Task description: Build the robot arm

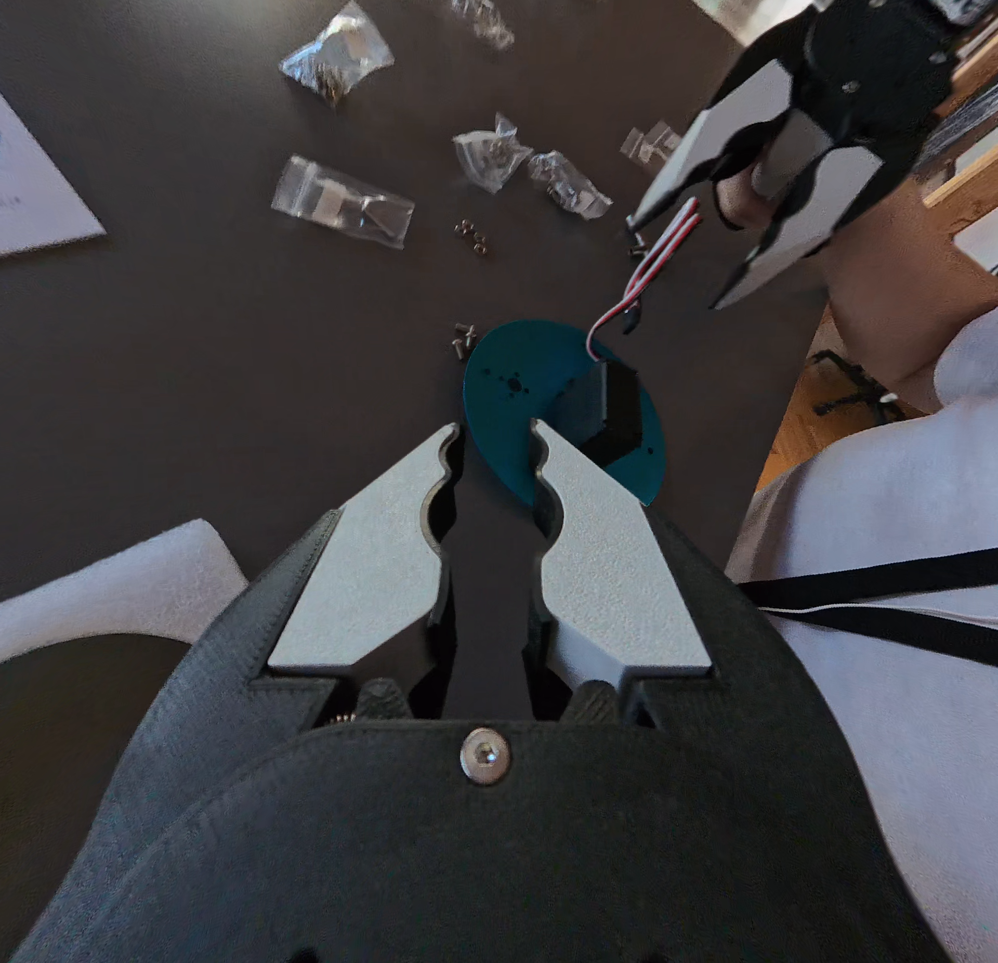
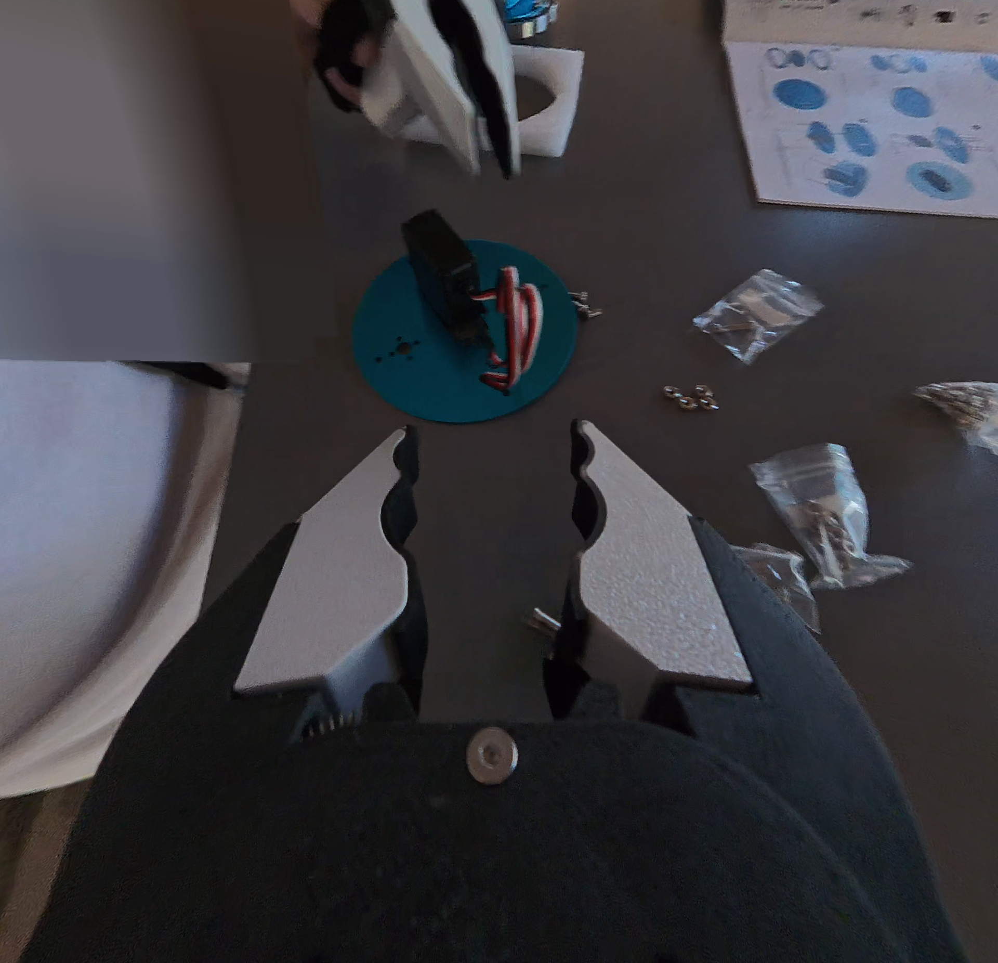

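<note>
Teal disc (image 1: 507, 397) bearing black servo (image 1: 610, 413), left gripper (image 1: 497, 429) parted beside it

Quick count of what's on the table (image 2: 675, 267): one teal disc (image 2: 432, 375), one black servo block (image 2: 440, 272) on it, one red-white-black wire bundle (image 2: 516, 332). Four little nuts (image 2: 691, 397) in a cluster, a few loose screws (image 2: 586, 305) by the disc. One printed sheet (image 2: 875, 126), one white foam piece (image 2: 545, 105)
</note>
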